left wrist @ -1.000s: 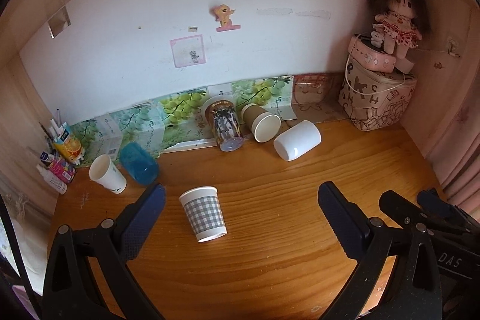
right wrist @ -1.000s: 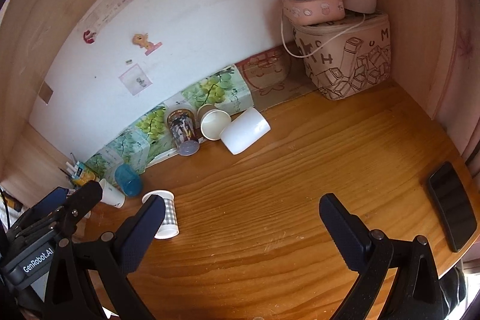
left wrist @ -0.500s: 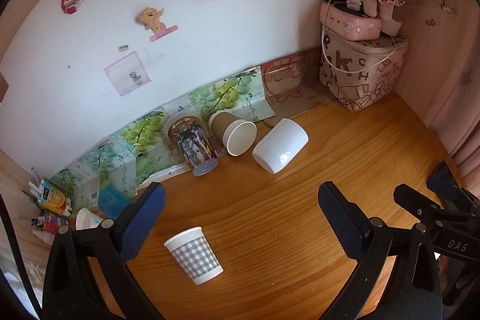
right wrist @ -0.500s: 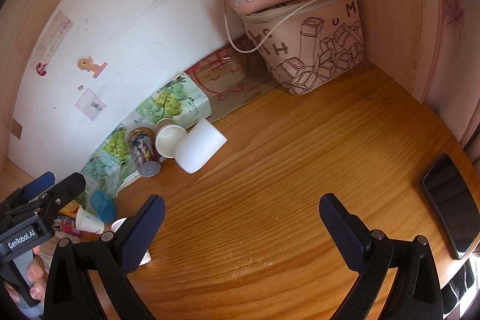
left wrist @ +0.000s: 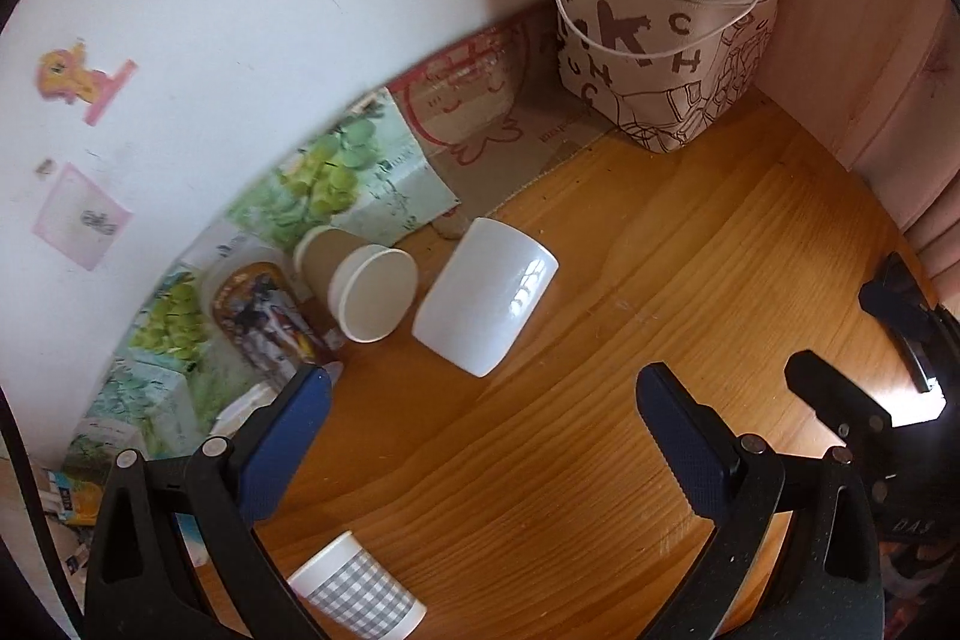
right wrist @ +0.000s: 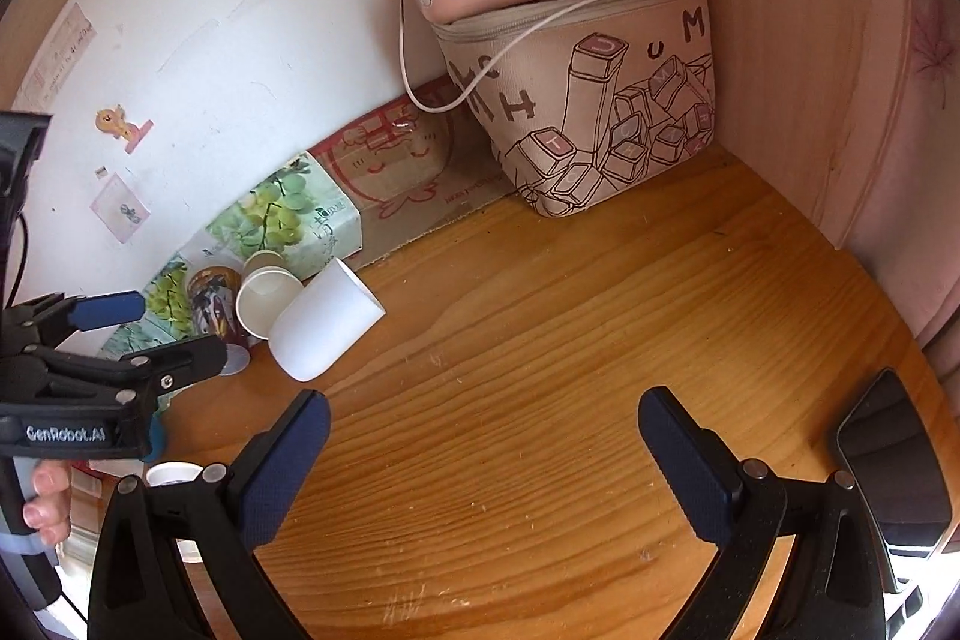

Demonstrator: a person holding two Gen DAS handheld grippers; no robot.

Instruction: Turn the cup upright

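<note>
A white cup [left wrist: 487,297] lies on its side on the wooden desk [left wrist: 630,340], base toward me; it also shows in the right wrist view [right wrist: 324,322]. A brown paper cup [left wrist: 360,286] lies on its side next to it, mouth toward me. A printed cup [left wrist: 264,316] lies beside that. A grey checked cup [left wrist: 360,598] stands upside down near my left gripper [left wrist: 480,436], which is open and empty, a short way in front of the white cup. My right gripper [right wrist: 483,460] is open and empty over bare desk. The left gripper shows at the left edge of the right wrist view [right wrist: 102,340].
A lettered fabric bag [right wrist: 600,118] with a pink case and a doll on top stands in the back right corner. Green printed boxes [left wrist: 336,184] line the wall. A dark phone [right wrist: 894,466] lies at the right desk edge. The right gripper's body shows at the left view's right edge [left wrist: 870,400].
Both grippers have moved forward and to the right. The white cup and brown cup now sit nearer the left gripper; the checked cup has slid to the bottom of its view.
</note>
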